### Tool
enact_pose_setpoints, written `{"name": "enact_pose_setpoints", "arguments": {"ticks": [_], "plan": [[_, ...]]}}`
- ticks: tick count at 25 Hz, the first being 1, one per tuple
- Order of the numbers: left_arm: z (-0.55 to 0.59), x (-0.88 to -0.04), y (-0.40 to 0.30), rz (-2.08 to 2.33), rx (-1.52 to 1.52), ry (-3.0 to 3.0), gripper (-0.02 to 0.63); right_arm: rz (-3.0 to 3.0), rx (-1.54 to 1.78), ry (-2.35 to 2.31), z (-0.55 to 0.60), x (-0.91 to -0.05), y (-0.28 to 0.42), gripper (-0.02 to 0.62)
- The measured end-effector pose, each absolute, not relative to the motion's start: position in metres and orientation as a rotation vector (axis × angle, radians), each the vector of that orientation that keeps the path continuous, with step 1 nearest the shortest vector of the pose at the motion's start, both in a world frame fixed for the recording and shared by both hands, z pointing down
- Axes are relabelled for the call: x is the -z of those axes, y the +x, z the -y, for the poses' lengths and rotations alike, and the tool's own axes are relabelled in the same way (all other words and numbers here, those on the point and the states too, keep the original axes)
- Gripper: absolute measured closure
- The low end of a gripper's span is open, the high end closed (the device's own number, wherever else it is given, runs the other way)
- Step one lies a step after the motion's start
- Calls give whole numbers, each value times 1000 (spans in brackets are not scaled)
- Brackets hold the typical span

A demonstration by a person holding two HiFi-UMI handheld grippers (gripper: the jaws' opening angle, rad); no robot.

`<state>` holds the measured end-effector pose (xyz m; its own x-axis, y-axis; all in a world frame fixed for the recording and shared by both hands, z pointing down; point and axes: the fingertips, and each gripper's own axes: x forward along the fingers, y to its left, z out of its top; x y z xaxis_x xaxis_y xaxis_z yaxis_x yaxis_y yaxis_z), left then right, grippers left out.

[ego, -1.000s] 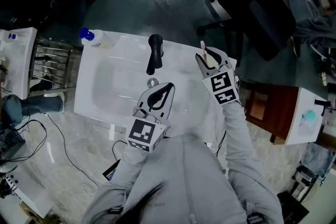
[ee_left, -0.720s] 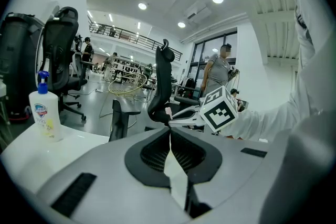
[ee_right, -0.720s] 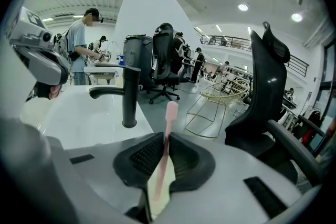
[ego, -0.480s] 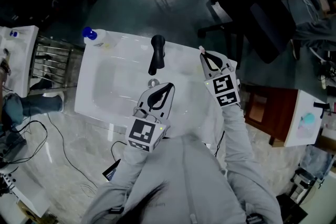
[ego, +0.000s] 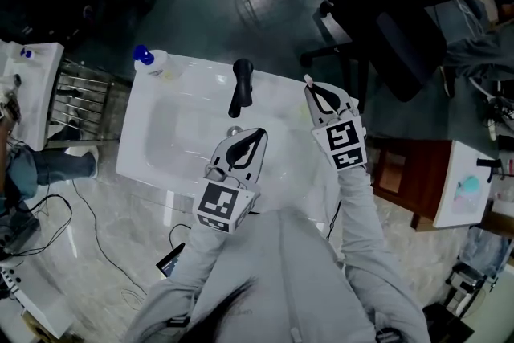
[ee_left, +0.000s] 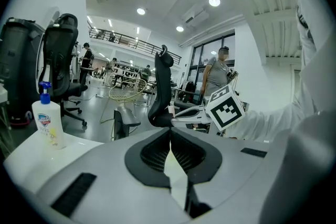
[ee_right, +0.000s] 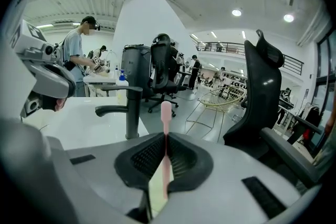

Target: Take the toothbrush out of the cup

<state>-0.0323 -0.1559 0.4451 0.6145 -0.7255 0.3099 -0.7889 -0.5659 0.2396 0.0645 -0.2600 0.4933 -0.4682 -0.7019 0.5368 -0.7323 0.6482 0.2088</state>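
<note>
Right hand-held gripper (ego: 312, 91) (ee_right: 165, 136): jaws closed on the pink toothbrush (ee_right: 166, 113) (ego: 307, 79), which stands upright between the pads, its upper end projecting past the jaw tips. The lower part runs down behind the jaws and cannot be followed further. This gripper sits at the far right corner of the white washbasin (ego: 173, 132), so the toothbrush is held above that corner, to the right of the black tap (ego: 239, 84) (ee_right: 128, 107). Left hand-held gripper (ego: 259, 132) (ee_left: 170, 131): jaws pressed together with nothing between them; it is positioned over the near edge of the washbasin, roughly at its middle, pointing toward the tap. A soap bottle (ego: 148, 59) (ee_left: 47, 123) with a blue pump top stands at the far left corner, well apart from both grippers.
</note>
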Motion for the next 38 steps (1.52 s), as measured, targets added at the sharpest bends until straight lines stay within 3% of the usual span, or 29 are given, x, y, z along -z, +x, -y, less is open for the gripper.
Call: {"name": "enact_pose_setpoints", "arguments": {"ticks": [18,38], "plan": [[142,-394,-30,1232,-194,2628,578,2368,68,1319,207,-399,77,565],[132,-372,-7,1211,-200,2714,578,2387,-39,1673,114,-375,169,564]]}}
